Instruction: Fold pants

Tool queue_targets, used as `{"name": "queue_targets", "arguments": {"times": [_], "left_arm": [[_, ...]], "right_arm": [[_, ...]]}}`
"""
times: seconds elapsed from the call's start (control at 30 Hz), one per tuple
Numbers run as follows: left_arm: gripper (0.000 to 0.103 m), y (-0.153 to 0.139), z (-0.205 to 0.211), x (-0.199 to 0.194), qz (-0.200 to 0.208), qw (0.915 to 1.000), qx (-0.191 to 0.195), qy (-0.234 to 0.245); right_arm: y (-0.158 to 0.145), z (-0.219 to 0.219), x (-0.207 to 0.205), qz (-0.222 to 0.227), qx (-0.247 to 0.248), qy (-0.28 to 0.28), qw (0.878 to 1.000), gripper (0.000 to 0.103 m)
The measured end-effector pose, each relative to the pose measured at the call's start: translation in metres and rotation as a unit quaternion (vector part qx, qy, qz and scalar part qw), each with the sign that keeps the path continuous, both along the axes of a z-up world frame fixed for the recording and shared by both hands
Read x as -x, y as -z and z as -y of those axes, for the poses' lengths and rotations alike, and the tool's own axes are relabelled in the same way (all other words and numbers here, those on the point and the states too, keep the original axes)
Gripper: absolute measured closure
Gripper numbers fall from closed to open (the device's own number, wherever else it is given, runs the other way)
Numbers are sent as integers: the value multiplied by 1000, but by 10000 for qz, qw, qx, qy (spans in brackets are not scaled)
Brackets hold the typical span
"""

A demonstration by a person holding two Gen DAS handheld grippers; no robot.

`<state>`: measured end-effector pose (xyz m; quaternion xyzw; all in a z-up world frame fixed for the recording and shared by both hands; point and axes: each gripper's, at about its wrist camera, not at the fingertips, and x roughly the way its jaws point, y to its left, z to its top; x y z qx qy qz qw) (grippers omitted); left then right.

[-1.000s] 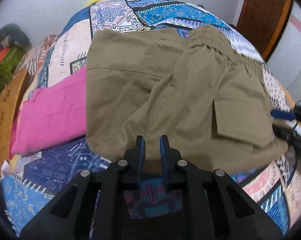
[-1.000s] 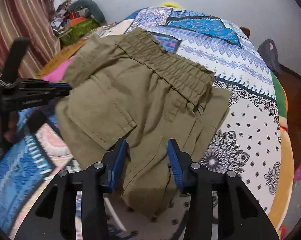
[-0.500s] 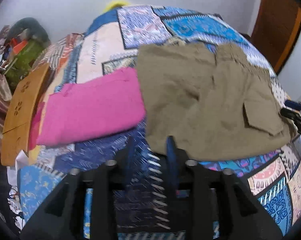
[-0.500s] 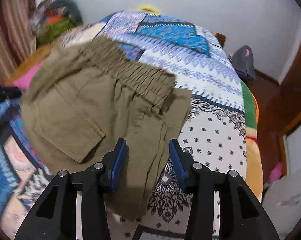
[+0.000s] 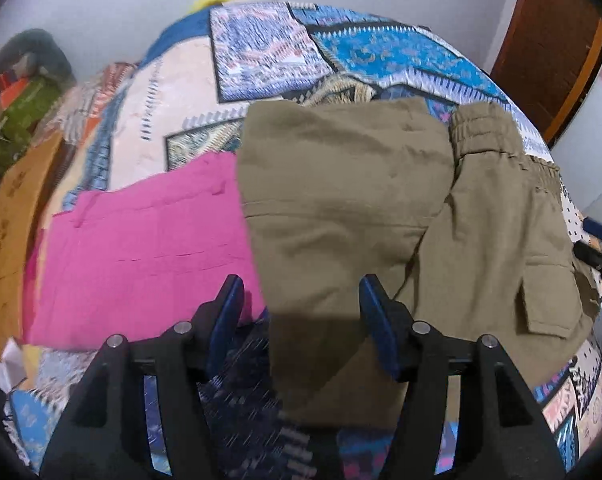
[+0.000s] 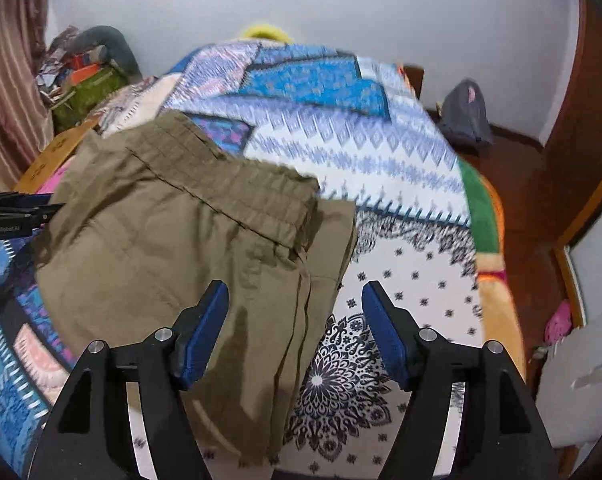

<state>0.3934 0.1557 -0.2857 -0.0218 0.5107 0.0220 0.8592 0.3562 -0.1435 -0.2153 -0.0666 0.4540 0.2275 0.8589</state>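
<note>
The near corner of the khaki cargo pants (image 5: pixel 341 216) drops behind the left gripper's (image 5: pixel 301 308) frame at the bottom of the left wrist view. In the right wrist view the bedspread (image 6: pixel 321 92) is motion-blurred at upper centre, and the left gripper (image 6: pixel 17 212) is cut off by the left edge, its jaws hidden.

A home bedroom: patterned bedspread (image 6: pixel 341 148), wooden door (image 5: pixel 549 40), striped curtain (image 6: pixel 9 80).
</note>
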Motion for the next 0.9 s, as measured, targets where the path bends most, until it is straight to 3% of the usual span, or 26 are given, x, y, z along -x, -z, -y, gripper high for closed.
{"name": "queue_targets", "arguments": {"times": [0.1, 0.3, 0.4, 0.47, 0.57, 0.73, 0.9], "left_arm": [[42, 4, 2, -7, 20, 9998, 147, 126], [44, 5, 15, -19, 71, 9992, 24, 399], [56, 3, 18, -21, 72, 9992, 73, 398], [77, 0, 24, -20, 113, 9992, -40, 391], [90, -6, 36, -17, 184, 9982, -291, 489], [96, -18, 49, -8, 345, 9962, -435, 667], [98, -38, 49, 1, 522, 9963, -333, 593]], "right_arm": [[17, 0, -12, -391, -187, -59, 9990, 37], [29, 3, -30, -780, -680, -196, 9944, 36], [29, -3, -30, -723, -549, -261, 9955, 37], [28, -5, -28, -675, -515, -279, 9960, 40], [26, -5, -27, -630, -527, -224, 9964, 53], [19, -12, -27, -413, -378, -270, 9981, 79], [3, -4, -23, -253, -523, -255, 9980, 89]]}}
